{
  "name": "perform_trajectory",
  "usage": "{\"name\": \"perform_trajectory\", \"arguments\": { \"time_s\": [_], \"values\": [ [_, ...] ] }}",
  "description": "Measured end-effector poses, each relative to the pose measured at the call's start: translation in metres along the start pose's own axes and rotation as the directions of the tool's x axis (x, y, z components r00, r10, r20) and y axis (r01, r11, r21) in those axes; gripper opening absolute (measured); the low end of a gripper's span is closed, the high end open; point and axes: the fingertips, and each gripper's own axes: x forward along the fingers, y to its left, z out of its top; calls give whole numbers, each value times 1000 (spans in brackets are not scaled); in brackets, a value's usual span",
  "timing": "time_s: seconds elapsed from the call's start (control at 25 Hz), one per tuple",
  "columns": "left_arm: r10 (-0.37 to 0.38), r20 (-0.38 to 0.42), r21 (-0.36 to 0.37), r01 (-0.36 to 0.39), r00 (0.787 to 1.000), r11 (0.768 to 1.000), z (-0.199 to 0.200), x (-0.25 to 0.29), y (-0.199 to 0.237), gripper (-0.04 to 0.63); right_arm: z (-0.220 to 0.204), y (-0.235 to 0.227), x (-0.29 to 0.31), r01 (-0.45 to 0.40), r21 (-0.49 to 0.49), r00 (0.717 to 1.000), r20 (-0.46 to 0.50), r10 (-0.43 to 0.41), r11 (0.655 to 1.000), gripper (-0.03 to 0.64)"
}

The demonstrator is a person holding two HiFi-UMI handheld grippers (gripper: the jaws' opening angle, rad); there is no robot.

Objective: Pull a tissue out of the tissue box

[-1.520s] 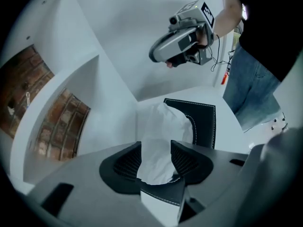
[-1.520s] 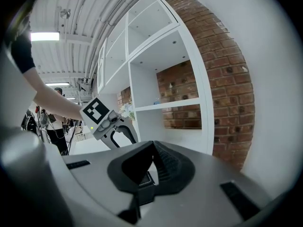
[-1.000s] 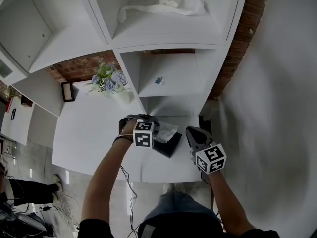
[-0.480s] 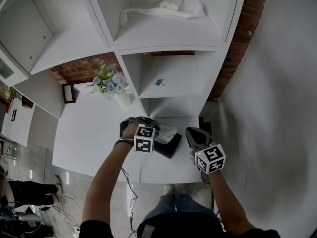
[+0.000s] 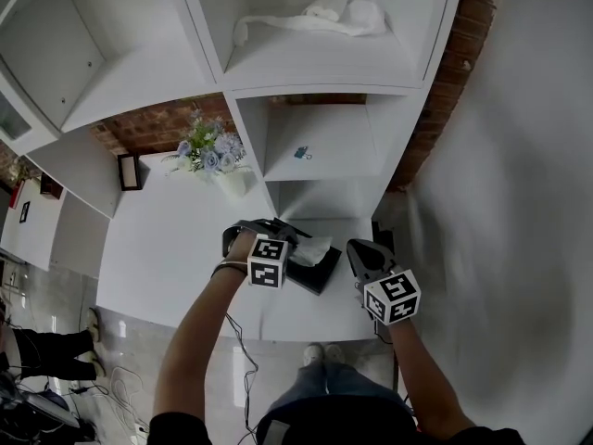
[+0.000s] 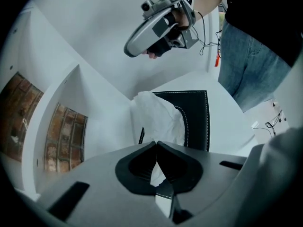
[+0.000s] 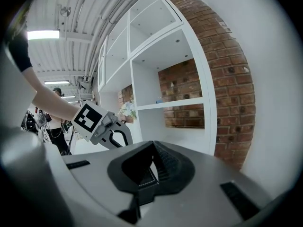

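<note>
A black stitched tissue box [image 5: 317, 273] lies on the white counter with a white tissue [image 5: 311, 247] sticking up from its slot. My left gripper [image 5: 283, 235] points steeply down over the box. In the left gripper view its jaws have just been closing, and the left gripper [image 6: 156, 144] is now shut on the tissue [image 6: 158, 115] above the box [image 6: 195, 122]. My right gripper [image 5: 359, 252] sits at the box's right end. In the right gripper view the right gripper [image 7: 152, 149] has a stitched black edge of the box [image 7: 146, 176] between its pads.
White shelving [image 5: 315, 146] rises behind the counter, with crumpled white cloth [image 5: 324, 15] on an upper shelf. A vase of flowers [image 5: 206, 154] and a small dark frame [image 5: 129, 171] stand at the back left. A brick wall [image 5: 454, 72] is at the right.
The left gripper has tipped slightly over the box at the tissue. The right gripper has stayed put at the box's end.
</note>
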Motion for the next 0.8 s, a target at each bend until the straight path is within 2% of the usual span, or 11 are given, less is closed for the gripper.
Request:
{"name": "perform_trajectory", "arguments": {
  "time_s": [0.36, 0.8],
  "values": [
    [105, 46, -116, -99, 993, 988, -2, -24, 17, 11, 2, 2, -1, 1, 1, 1000, 5, -1, 1000, -2],
    [260, 85, -194, -240, 962, 951, 7, -66, 43, 11, 8, 11, -1, -14, -9, 1000, 13, 15, 1000, -2]
  ]
}}
